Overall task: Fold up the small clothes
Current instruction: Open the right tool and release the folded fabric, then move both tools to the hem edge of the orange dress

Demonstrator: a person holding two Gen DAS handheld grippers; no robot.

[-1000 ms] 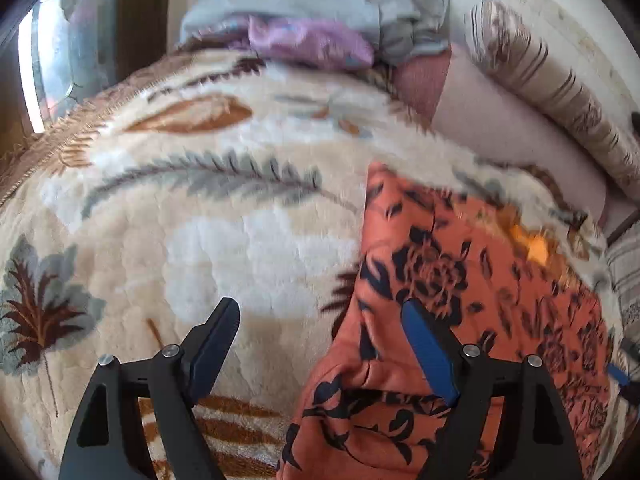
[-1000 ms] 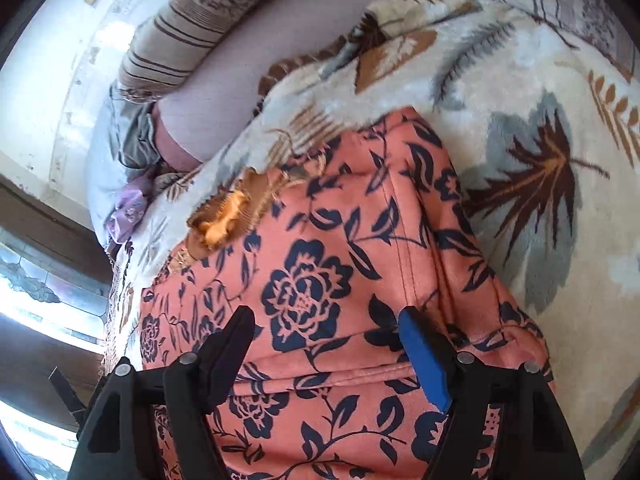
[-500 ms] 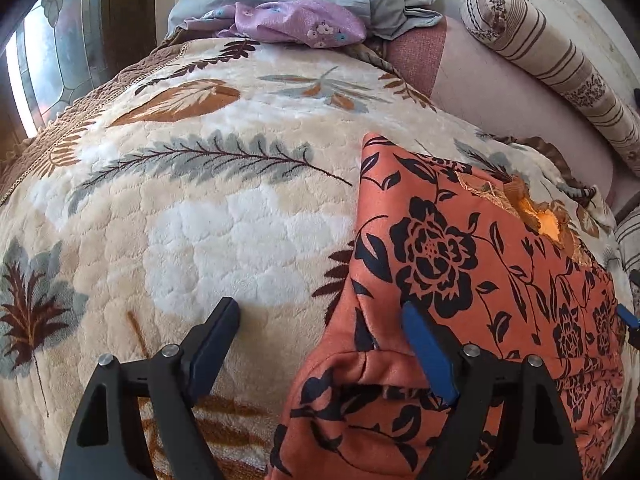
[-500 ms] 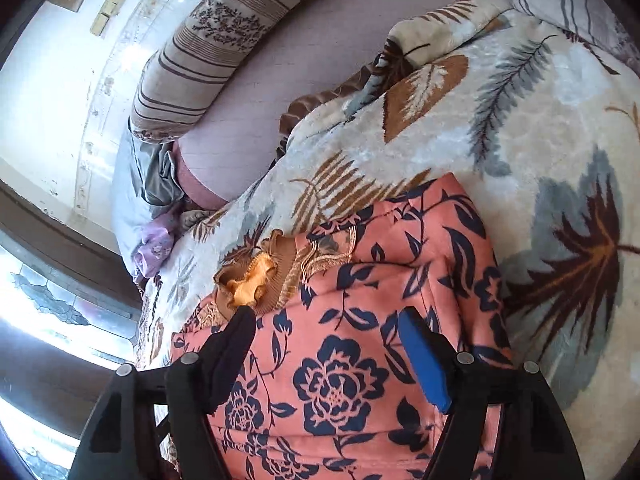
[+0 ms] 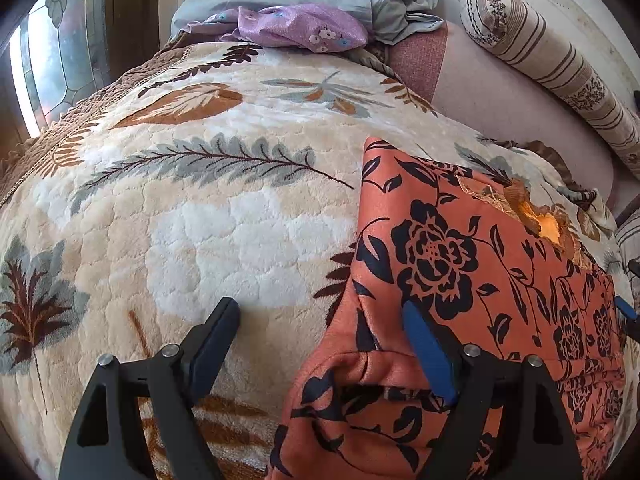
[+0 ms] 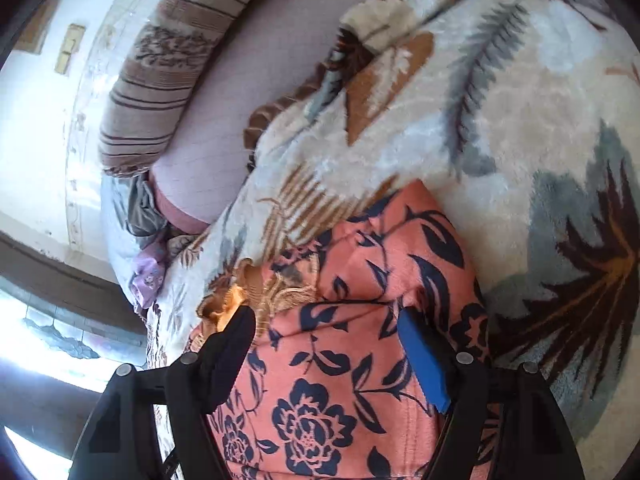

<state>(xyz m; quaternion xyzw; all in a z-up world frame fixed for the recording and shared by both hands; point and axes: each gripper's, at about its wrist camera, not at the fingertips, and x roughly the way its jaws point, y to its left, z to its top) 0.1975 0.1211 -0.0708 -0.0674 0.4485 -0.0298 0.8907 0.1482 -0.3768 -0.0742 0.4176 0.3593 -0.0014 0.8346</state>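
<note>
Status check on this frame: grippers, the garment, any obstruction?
Left gripper open, straddling the garment's edge. Right gripper open over the orange floral garment, flat on the blanket. Nothing in the way.

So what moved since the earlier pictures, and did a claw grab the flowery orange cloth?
The right claw slid back along the orange cloth, so more blanket shows. Nothing was grabbed or dropped. The left claw stayed put, both claws open, cloth flat.
</note>
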